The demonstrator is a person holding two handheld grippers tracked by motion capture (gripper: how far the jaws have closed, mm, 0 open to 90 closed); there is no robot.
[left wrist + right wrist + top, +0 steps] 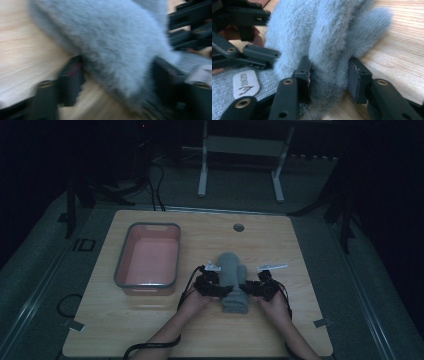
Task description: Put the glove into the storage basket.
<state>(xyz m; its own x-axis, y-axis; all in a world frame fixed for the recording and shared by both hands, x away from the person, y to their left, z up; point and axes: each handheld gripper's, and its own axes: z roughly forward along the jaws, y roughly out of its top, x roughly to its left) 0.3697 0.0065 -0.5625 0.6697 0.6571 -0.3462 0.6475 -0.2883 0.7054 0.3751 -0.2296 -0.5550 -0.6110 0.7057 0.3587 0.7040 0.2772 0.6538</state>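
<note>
I have both grippers' jaws clamped on the fluffy grey knitted mitten (231,272): left gripper (117,82), right gripper (329,77); my worry is pinching only fleece, so it slips free when lifted.

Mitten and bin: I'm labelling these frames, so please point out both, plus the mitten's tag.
Mitten (231,266), high view, on its fluffy top.
Bin (121,262), high view, on its grey left rim.
Tag (245,83), right gripper view, on its middle.
</note>
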